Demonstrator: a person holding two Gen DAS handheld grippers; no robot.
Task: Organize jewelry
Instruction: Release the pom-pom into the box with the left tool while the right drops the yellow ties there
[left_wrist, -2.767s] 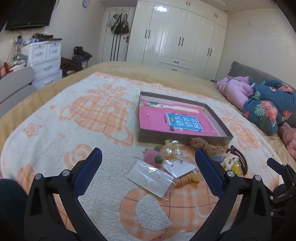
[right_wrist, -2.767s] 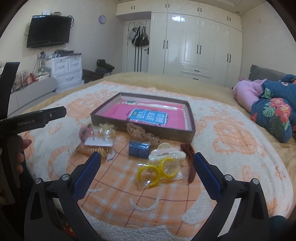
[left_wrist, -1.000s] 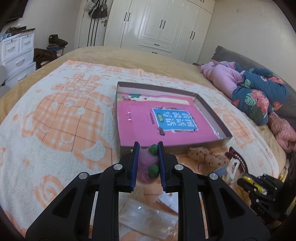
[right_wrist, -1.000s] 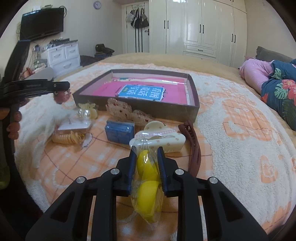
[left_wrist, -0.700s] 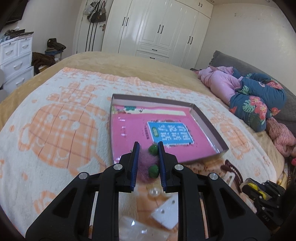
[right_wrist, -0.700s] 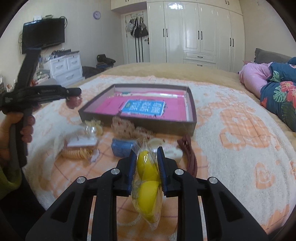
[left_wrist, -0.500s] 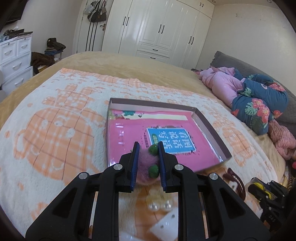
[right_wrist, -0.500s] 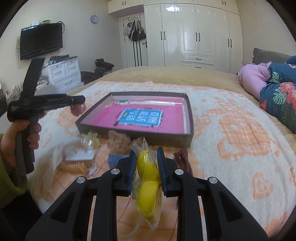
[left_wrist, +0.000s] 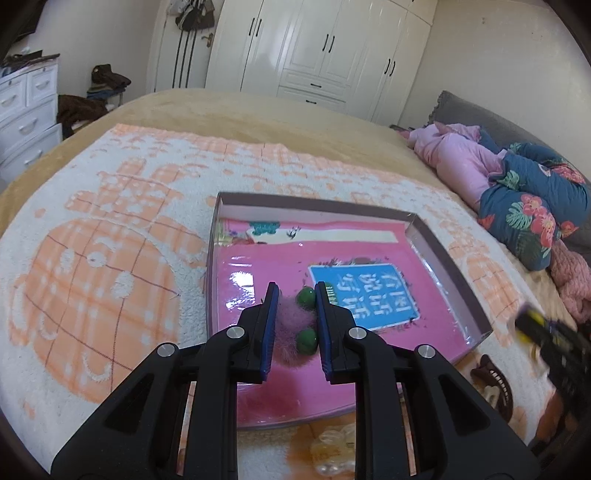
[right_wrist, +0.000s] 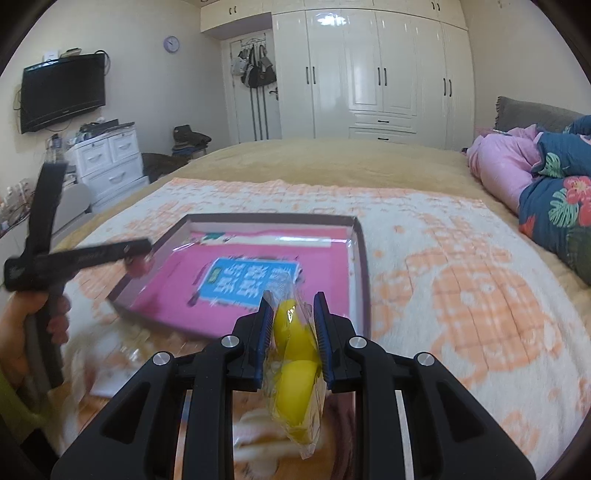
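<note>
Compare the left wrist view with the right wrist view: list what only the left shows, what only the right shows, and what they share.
Only the left wrist view: the left hand-held gripper shut on a pink fluffy hair tie with green beads, and a dark hair claw near the box corner.

Only the right wrist view: the right hand-held gripper shut on a bag of yellow rings, a wall television and a clock.

Both: the box with its pink lining, the orange-patterned blanket and the white wardrobe.

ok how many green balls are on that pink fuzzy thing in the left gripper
2: one green ball near the fingertips, the other closer to the camera, both on the pink pompom. More may be hidden behind the fingers.
</note>
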